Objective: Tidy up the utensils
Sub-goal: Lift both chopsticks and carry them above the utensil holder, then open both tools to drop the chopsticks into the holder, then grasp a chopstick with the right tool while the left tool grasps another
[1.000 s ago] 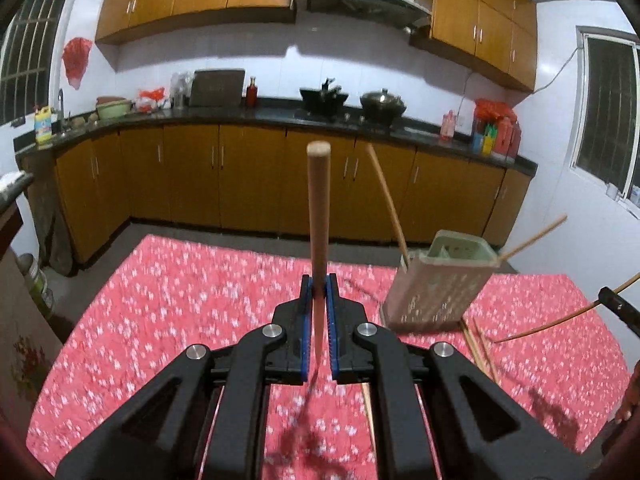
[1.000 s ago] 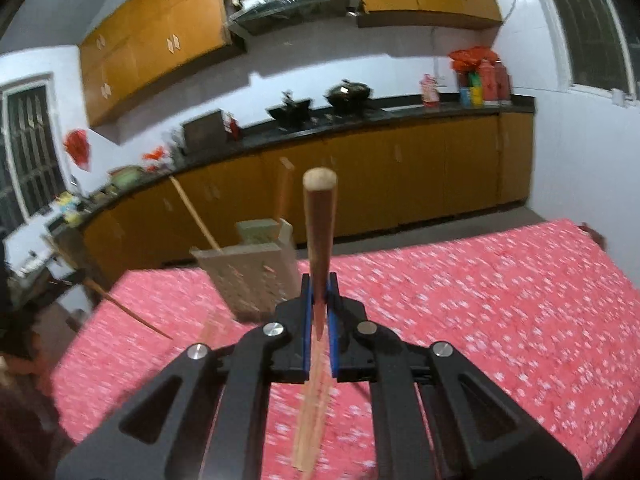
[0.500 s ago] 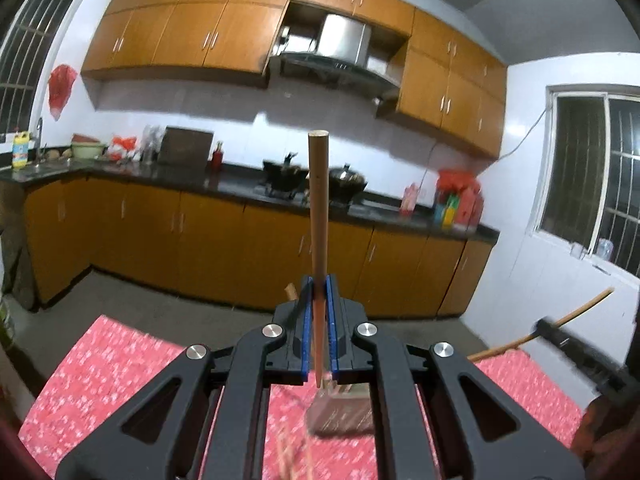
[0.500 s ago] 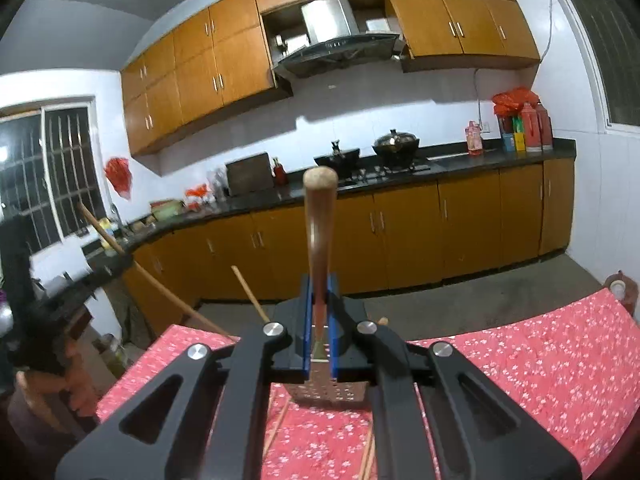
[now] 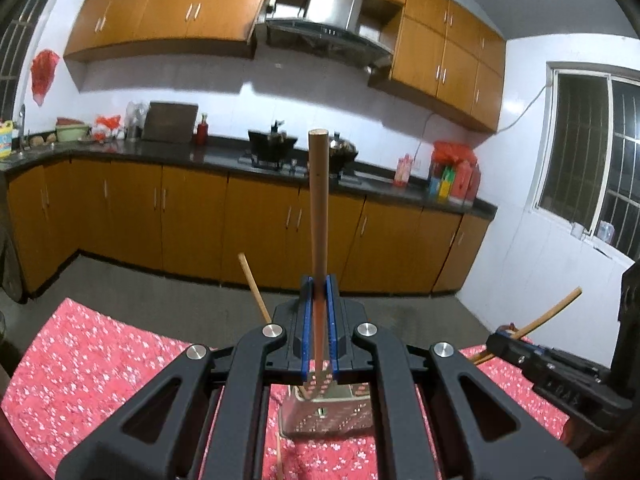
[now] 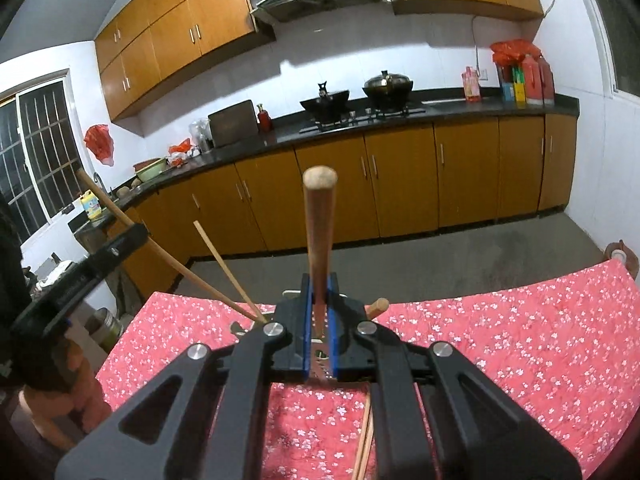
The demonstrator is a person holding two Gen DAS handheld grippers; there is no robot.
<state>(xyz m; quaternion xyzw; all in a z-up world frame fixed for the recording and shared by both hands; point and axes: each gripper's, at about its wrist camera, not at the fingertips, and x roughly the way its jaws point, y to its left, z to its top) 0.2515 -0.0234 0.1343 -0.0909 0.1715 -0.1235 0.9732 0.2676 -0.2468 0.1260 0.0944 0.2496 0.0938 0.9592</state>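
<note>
**Desk:** What have you got in each hand-held gripper?

**Operator:** From my seat, the left hand-held gripper is clamped tight on a wooden-handled utensil, handle upright between the blue pads. The right hand-held gripper is closed on a second wooden handle, also upright.

**Desk:** And the holder?

**Operator:** The perforated utensil holder stands on the red floral tabletop, just below and ahead of my left jaws, a chopstick leaning out of it. Loose chopsticks lie on the cloth beneath my right gripper.

**Desk:** Room to move?

**Operator:** The cloth's far edge runs close behind the holder; beyond it, bare floor up to the cabinets. Open cloth lies on the right side of the right-wrist view.
</note>
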